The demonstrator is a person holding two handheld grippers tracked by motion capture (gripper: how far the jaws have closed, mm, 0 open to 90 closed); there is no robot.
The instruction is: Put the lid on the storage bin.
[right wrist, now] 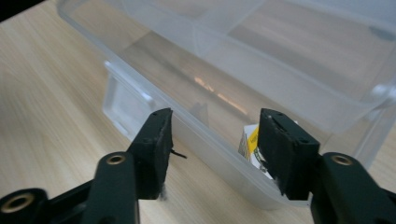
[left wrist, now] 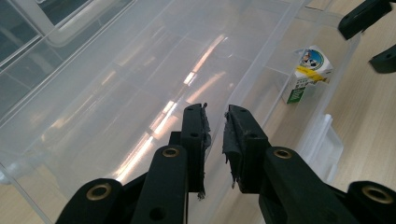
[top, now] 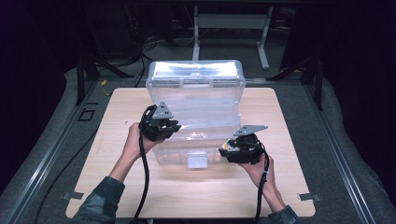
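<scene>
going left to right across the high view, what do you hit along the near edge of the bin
left gripper → flat clear plastic latch tab of the clear plastic storage bin → right gripper

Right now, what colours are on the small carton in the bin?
The carton is white with a yellow band and green base; clearest in the left gripper view.

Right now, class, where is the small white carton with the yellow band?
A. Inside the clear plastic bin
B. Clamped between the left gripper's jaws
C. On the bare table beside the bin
A: the small carton sits on the floor of the clear bin, behind its transparent wall.
</scene>
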